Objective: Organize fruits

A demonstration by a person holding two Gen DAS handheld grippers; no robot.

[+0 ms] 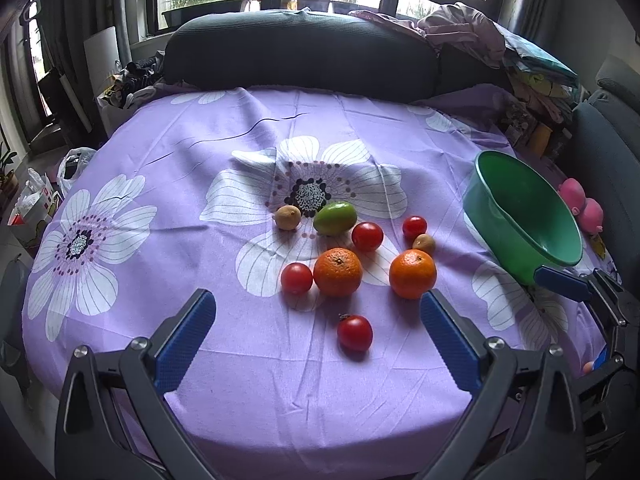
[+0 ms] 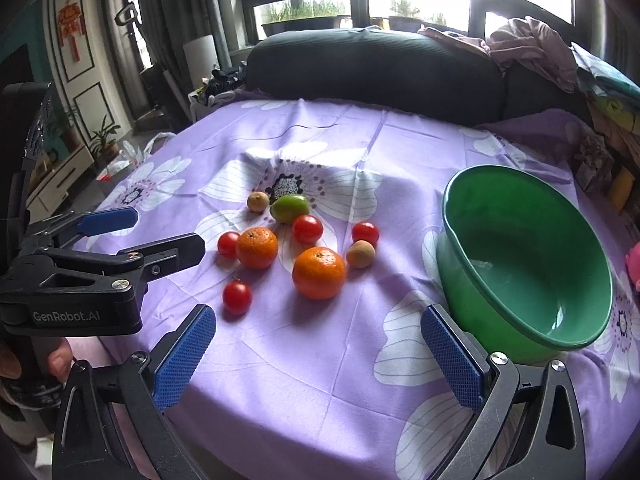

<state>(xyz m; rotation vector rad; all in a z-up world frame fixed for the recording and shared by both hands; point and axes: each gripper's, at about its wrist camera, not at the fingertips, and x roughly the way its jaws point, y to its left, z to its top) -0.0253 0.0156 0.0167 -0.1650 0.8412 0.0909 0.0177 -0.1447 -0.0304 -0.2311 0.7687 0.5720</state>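
Fruit lies loose on a purple flowered cloth: two oranges, several red tomatoes, the nearest one, a green mango and two small brownish fruits. An empty green bowl stands at the right. My left gripper hovers open over the near edge, the closest tomato between its blue pads. My right gripper is open too, empty, just in front of the nearer orange and left of the bowl. In the right wrist view the left gripper shows at far left.
A dark cushion borders the far edge of the cloth. Piled clothes and clutter sit at the back right. Pink round toys lie beyond the bowl. Bags and floor are off the left edge.
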